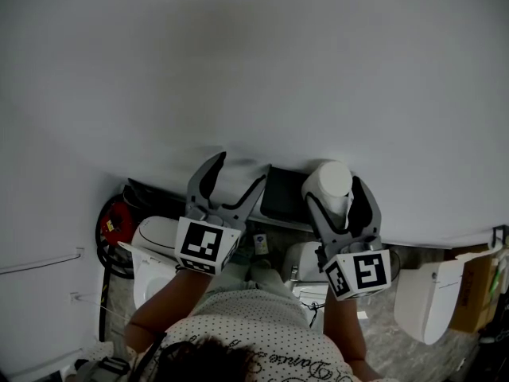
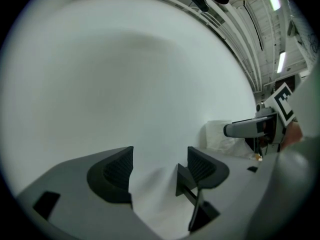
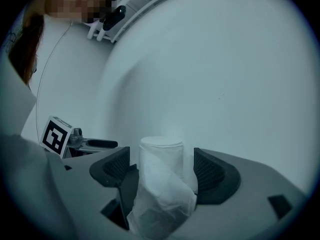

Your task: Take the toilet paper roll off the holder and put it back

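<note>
Left gripper (image 1: 238, 169) is up near the white wall (image 1: 238, 70), jaws wide apart. Its own view (image 2: 160, 166) shows nothing between the pads, only bare wall.

Next over, between the two grippers, is a dark boxy piece on the wall (image 1: 282, 196). I take it to be the holder. It looks bare, but its inside is too dark to read.

Right gripper (image 1: 334, 191) has the toilet paper roll (image 1: 330, 177) between its jaws, off the holder and just to the right of it. In the right gripper view (image 3: 159, 171) the roll (image 3: 161, 156) sits deep in the jaws and stands on end. A loose outer sheet bulges low down against the right pad. Near the top there is a gap on both sides, so I judge the hold is low and soft.

Risks as I see them:
- Roll slips or tips out, because the pads bear mostly on the loose sheet and not on the firm body.
- Loose sheet unwinds or snags on the holder's edge on the way in.
- Squeezing harder to fix that crushes the core, and it may then not seat.
- Wall is close ahead, so the jaw tips could knock it on approach.
- Left gripper is near the holder and could block the path or bump the roll.
</note>
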`<action>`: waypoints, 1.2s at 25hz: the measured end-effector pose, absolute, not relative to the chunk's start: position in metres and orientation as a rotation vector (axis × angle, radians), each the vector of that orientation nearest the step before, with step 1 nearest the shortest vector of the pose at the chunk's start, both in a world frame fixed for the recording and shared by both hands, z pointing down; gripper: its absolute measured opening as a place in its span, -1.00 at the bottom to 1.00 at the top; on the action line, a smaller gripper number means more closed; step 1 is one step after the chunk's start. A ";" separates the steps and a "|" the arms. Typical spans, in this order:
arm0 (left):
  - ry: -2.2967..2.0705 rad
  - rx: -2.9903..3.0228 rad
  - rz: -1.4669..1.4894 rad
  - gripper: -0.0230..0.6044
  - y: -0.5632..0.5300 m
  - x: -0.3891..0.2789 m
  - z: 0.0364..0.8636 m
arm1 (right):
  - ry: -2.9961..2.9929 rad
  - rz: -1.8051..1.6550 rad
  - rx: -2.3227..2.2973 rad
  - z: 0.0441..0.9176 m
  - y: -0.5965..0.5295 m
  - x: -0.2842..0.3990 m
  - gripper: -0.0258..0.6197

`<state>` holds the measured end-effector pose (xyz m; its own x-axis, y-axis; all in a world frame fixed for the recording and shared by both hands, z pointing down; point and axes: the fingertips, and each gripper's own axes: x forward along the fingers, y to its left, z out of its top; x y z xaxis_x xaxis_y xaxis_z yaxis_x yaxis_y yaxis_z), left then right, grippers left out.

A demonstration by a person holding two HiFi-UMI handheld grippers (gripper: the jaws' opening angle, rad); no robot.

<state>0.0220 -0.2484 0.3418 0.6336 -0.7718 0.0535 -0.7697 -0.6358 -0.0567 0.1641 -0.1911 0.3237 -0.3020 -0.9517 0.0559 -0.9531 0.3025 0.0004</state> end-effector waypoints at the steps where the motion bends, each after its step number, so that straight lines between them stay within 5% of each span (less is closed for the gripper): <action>1: 1.331 -2.811 -0.113 0.11 -0.249 0.021 0.341 | -2.492 0.068 1.813 0.326 -0.192 0.163 0.33; 30: 1.367 -2.802 -0.134 0.11 -0.256 0.013 0.344 | -2.356 0.090 1.685 0.345 -0.198 0.162 -0.02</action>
